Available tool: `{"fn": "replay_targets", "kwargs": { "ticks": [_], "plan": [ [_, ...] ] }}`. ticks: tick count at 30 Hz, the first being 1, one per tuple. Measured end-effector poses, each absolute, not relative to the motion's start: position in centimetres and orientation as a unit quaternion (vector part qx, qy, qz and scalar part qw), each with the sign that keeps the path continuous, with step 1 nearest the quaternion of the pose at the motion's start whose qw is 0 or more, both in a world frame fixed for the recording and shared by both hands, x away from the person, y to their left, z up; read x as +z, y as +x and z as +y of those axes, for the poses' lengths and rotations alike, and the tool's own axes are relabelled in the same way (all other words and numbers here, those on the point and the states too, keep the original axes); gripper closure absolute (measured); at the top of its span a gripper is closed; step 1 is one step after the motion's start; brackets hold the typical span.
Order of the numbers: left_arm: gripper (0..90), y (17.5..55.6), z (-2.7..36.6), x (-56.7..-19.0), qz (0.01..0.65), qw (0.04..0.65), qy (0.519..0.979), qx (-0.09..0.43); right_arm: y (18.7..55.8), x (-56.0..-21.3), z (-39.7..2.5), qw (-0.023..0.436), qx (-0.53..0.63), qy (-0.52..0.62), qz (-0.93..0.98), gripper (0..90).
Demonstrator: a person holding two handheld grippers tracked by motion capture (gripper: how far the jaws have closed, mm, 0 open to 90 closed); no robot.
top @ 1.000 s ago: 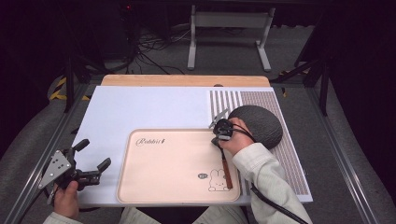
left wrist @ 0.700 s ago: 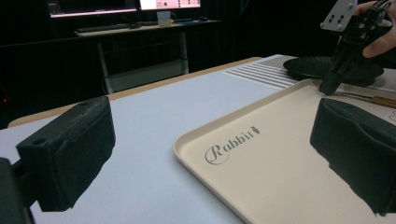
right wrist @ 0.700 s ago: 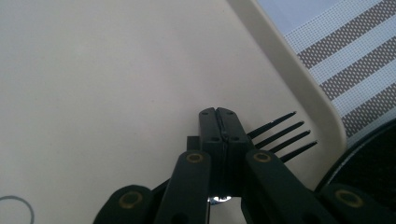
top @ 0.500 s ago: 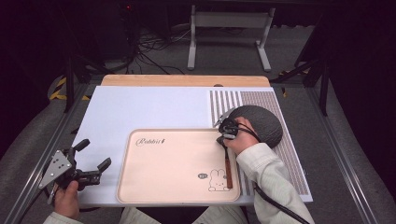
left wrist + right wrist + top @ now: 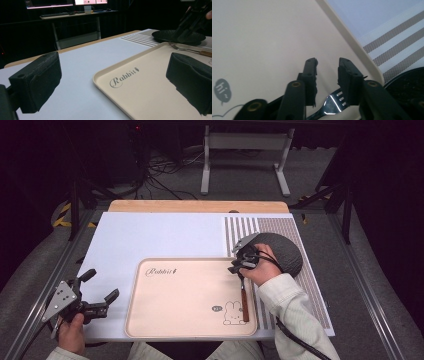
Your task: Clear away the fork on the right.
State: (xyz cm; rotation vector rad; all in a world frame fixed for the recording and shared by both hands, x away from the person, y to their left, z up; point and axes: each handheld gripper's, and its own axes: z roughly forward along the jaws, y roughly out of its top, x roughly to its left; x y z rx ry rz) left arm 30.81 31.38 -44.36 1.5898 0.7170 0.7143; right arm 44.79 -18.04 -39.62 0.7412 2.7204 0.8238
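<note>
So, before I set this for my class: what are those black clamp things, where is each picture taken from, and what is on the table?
A person sits at a table holding a hand-worked two-jaw gripper in each hand. The high view looks down from above; the other two cameras ride on the grippers.

A beige tray lies on a white mat, beside a striped placemat with a dark plate.

The left gripper hangs open at the table's edge. The right gripper is over the head of a wooden-handled fork lying on the tray, jaws apart.
</note>
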Motion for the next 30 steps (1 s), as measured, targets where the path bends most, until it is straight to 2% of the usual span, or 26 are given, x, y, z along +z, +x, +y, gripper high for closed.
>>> {"fn": "replay_targets", "kwargs": {
  "ticks": [1,2,3,8,30],
  "plan": [
    [0.7,30.8,31.4,-44.4,0.308,0.588,0.682,0.307,44.8,-39.6,-18.0,0.102,0.279,0.251,0.921,60.8],
    [0.7,30.8,31.4,-44.4,0.308,0.588,0.682,0.307,44.2,-38.7,-18.3,0.114,0.298,0.244,0.916,50.0],
    [0.7,30.8,31.4,-44.3,0.308,0.589,0.682,0.307,43.9,-38.2,-18.4,0.121,0.307,0.244,0.912,46.1],
    [0.7,30.6,31.5,-44.3,0.308,0.588,0.682,0.306,42.1,-36.4,-19.6,0.144,0.354,0.240,0.892,33.9],
    [0.7,30.7,31.3,-44.4,0.308,0.588,0.681,0.308,38.0,-35.6,-25.7,0.198,0.444,0.249,0.838,10.9]
  ]
}}
